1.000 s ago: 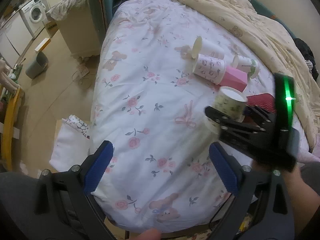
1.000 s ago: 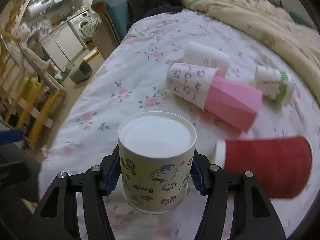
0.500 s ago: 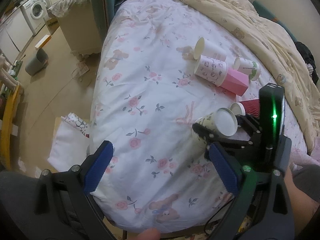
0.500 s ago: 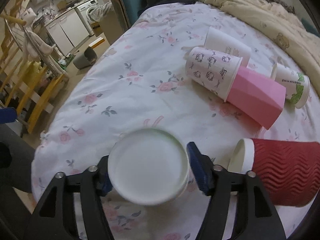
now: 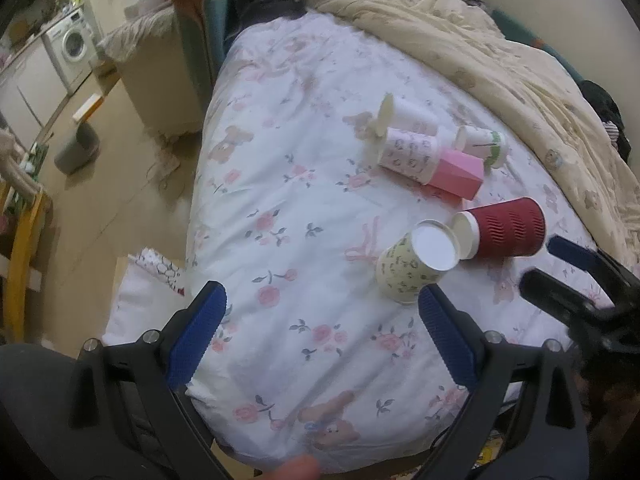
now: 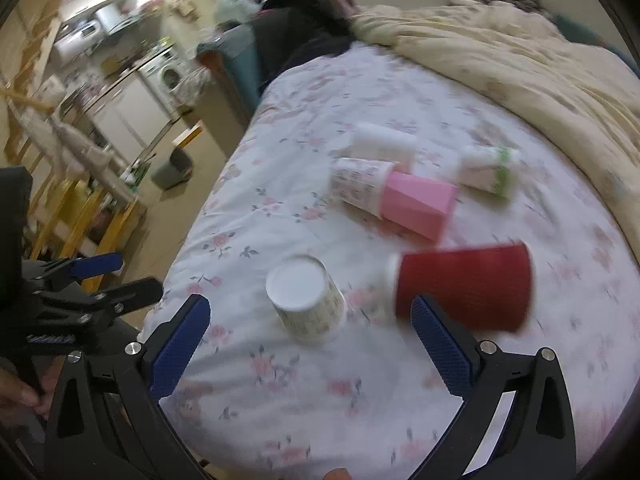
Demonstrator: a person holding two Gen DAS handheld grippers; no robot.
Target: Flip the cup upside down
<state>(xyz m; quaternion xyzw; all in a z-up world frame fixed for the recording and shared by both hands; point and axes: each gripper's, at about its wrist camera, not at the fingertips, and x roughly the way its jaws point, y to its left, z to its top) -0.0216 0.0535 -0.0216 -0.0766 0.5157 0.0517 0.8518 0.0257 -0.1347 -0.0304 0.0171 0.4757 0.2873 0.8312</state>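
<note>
A cream cartoon-print paper cup (image 5: 416, 266) stands upside down on the floral bedsheet (image 5: 288, 208), white base up, leaning slightly. It also shows in the right wrist view (image 6: 306, 300). My right gripper (image 6: 310, 344) is open and empty, pulled back just short of the cup; it shows at the right edge of the left wrist view (image 5: 568, 276). My left gripper (image 5: 320, 332) is open and empty, over the bed's near edge, left of the cup.
A red ribbed cup (image 5: 504, 229) lies on its side touching the cream cup. Further back lie a pink cup (image 5: 456, 174), a printed white cup (image 5: 408, 154), a plain white cup (image 5: 404, 114) and a green-trimmed cup (image 5: 482, 146). A beige quilt (image 5: 520, 64) bounds the right.
My right gripper turned the cream cup base up, set it on the sheet, opened and drew back. The left gripper stayed open.
</note>
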